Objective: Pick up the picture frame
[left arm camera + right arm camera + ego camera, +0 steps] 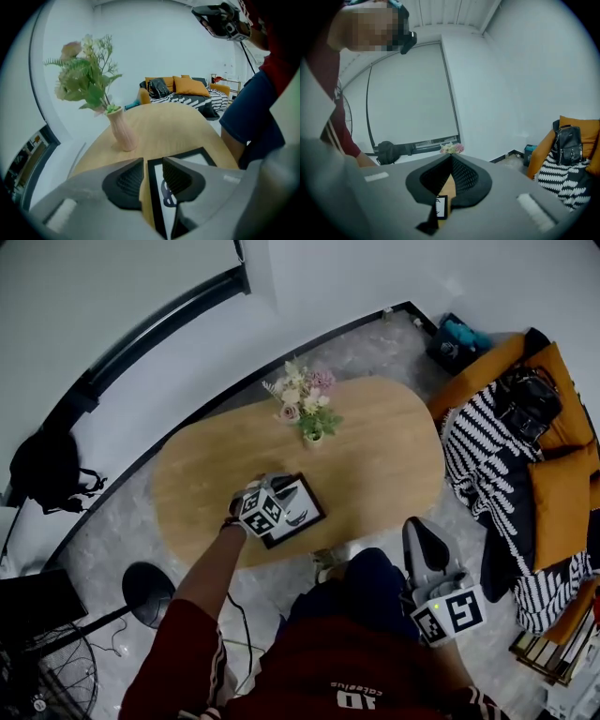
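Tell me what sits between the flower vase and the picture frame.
Nothing: only bare wooden table separates the flower vase from the picture frame, as the head view and left gripper view show.

The left arm reaches forward, its left gripper (152, 165) slightly parted, while the right gripper (451, 159) hangs low, closed.

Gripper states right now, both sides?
Left gripper: open, jaws straddling one edge of the black rectangular picture frame, not clamped.
Right gripper: shut, empty.

Frame partly covered

The left gripper (272, 491) hides the picture frame's (302, 507) 9 o'clock corner. Its print is too small to read. The sofa (562, 488) is cut off at 3 o'clock.
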`<state>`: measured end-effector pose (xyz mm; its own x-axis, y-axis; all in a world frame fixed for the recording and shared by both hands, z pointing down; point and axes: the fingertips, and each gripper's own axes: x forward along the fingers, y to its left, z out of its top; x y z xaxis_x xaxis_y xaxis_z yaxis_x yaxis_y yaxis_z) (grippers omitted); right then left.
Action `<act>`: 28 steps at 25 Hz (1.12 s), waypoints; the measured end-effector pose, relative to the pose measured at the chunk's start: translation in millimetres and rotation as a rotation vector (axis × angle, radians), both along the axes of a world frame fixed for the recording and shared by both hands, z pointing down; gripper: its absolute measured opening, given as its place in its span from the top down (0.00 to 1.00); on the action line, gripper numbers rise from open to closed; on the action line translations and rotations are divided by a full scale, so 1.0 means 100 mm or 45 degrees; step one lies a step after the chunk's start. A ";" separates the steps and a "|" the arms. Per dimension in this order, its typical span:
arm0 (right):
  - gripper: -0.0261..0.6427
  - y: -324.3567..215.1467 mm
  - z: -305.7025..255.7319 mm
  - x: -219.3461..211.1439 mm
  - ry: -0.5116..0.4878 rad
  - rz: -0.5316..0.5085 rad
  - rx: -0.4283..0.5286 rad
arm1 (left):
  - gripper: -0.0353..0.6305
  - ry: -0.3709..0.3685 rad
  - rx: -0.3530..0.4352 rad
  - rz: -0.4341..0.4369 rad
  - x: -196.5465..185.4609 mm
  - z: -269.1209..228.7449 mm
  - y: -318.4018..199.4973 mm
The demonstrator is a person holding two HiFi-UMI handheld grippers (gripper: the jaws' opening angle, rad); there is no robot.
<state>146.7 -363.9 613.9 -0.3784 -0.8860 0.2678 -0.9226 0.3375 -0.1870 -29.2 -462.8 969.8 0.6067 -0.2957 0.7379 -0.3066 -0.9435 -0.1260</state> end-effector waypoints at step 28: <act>0.97 -0.11 0.00 0.05 -0.066 0.061 -0.044 | 0.85 -0.160 -0.406 -0.094 -0.07 0.44 0.00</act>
<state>151.8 -374.5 614.0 -0.3504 -0.8938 0.2798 -0.9261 0.2860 -0.2461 -36.7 -463.1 1013.7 0.4909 -0.0778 0.8678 -0.3763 -0.9172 0.1307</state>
